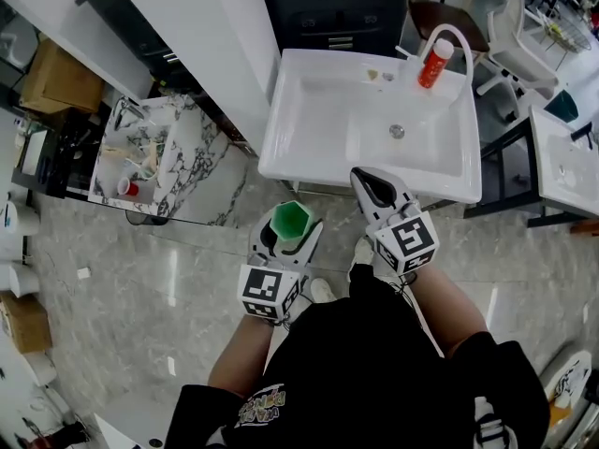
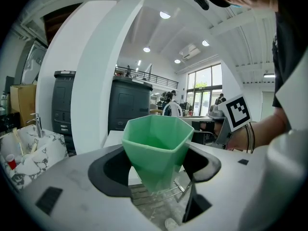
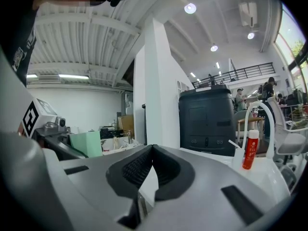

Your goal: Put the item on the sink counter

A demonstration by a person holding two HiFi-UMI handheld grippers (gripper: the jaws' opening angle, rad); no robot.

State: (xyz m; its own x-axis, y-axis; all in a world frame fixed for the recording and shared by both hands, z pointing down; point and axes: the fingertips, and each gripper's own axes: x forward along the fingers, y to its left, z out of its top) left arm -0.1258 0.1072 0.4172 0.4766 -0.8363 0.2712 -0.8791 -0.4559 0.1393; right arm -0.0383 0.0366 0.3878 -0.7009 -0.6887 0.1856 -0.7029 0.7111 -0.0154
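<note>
My left gripper is shut on a green faceted cup, held upright just in front of the white sink counter. In the left gripper view the green cup sits wedged between the jaws, mouth up and empty. My right gripper is shut with nothing in it, its tips over the sink's front edge; in the right gripper view its pads meet. The cup shows at the left there.
A red bottle stands by the white faucet at the back of the sink; the drain lies mid-basin. A second sink stands at the right, a marbled counter with clutter at the left, a white pillar between.
</note>
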